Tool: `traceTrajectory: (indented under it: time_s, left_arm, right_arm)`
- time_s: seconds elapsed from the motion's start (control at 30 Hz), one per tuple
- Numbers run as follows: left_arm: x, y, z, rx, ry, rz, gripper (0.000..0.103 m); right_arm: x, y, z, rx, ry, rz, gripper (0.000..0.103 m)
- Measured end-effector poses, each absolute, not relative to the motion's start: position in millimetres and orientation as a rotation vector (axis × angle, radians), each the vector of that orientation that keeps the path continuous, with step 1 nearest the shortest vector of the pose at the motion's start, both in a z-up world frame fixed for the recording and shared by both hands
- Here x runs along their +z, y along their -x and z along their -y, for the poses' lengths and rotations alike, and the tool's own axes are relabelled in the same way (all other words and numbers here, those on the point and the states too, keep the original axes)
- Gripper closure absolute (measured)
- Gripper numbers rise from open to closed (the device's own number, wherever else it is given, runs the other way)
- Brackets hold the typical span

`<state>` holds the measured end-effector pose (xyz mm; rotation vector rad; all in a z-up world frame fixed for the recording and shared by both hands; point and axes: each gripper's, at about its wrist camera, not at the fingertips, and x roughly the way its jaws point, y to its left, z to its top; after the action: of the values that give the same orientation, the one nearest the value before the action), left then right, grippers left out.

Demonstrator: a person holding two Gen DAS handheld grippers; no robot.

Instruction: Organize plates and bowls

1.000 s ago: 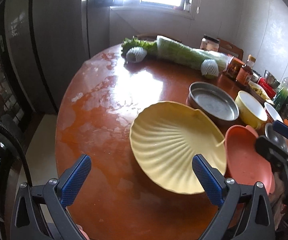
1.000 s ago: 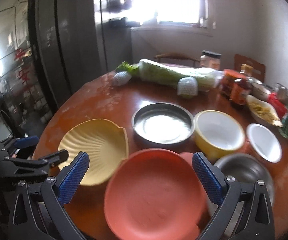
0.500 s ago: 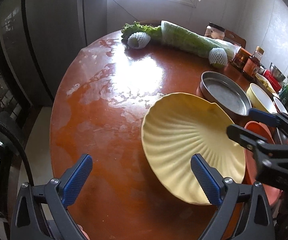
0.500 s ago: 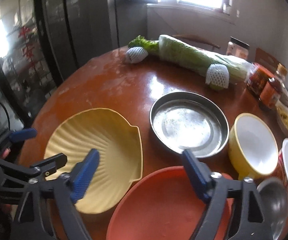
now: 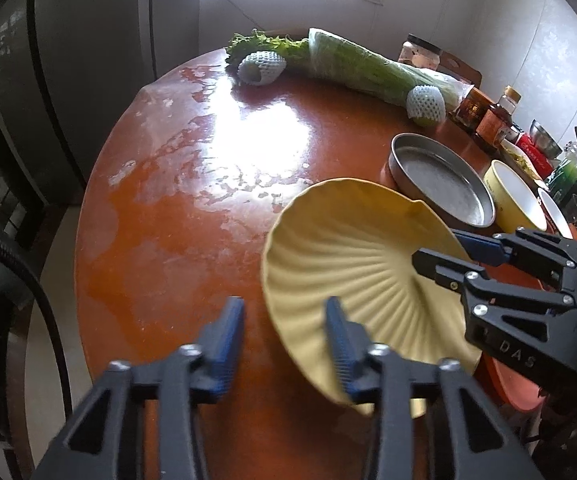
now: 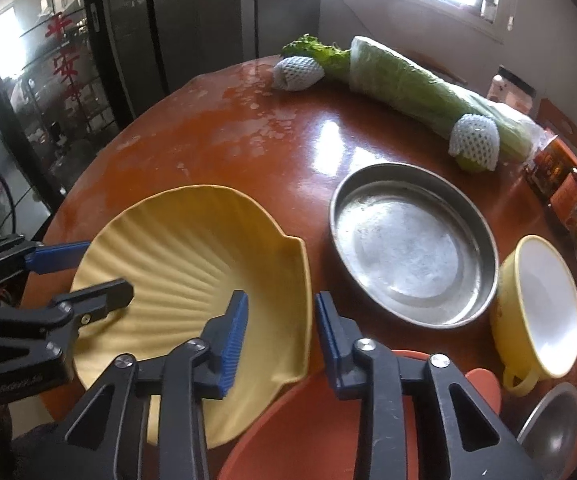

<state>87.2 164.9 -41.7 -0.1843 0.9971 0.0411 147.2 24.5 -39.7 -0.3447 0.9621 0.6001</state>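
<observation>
Left wrist view: the left tongs tilt steeply down, jaws just closing astride the near rim of the yellow shell plate on the surface. Opposite, the right tongs, equally tilted, have just clamped its other rim, beside the orange plate.

Both grippers' fingers closed astride shell plate rim.

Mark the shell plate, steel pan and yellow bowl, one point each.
yellow shell plate [image 6: 192,256]: right wrist view, on its ribbed inner face.
steel pan [image 6: 408,248]: right wrist view, on its flat bottom.
yellow bowl [image 6: 544,292]: right wrist view, on its white inside.
</observation>
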Motion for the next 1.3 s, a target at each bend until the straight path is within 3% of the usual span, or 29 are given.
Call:
traceTrajectory:
  time_s: [0.03, 0.43, 1.3]
  left_arm:
    - [-42, -88, -165, 0.031, 0.188, -0.999, 0.079]
    - [-17, -112, -187, 0.1, 0.122, -0.942, 0.079]
    - [-38, -138, -188, 0.112, 0.108, -0.973, 0.078]
  right_arm:
    - [-40, -147, -25, 0.602, 0.343, -0.961, 0.071]
    - [-23, -143, -36, 0.646, 0.242, -0.953, 0.071]
    - [-35, -150, -34, 0.578, 0.222, -0.951, 0.07]
